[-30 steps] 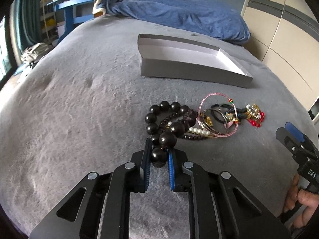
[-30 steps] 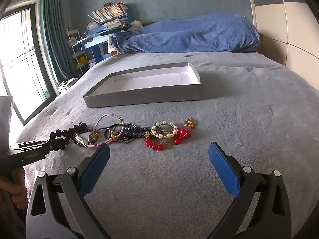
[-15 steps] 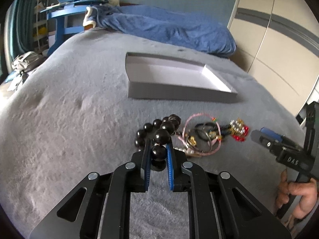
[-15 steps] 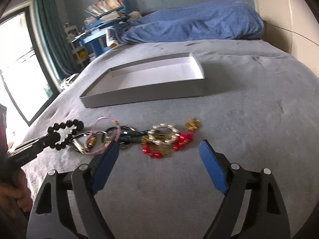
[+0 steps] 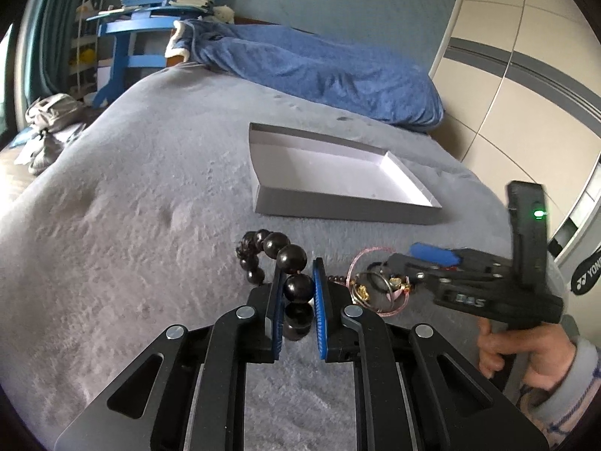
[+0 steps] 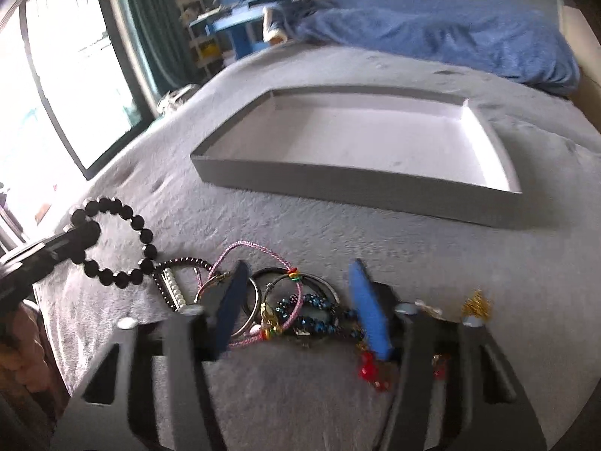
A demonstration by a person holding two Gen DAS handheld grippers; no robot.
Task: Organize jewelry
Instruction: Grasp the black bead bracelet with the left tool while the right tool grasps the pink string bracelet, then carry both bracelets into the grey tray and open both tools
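Open grey bed [image 5: 131,225] left of the shallow grey box [image 6: 357,184], free for passage; bare strip between box and tangled jewelry pile [image 6: 285,300]; right gripper [image 6: 296,300] closing astride that pile, crowding the left gripper [image 5: 296,289] just beside it; blue blanket [image 5: 319,71] heaped beyond the box.

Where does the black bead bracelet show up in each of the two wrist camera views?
Left wrist: black bead bracelet at lower centre, one bead clamped in the left tool.
Right wrist: black bead bracelet at far left, looped off the left tool's tip.
Shared landmark: grey tray, lying beyond the jewelry.
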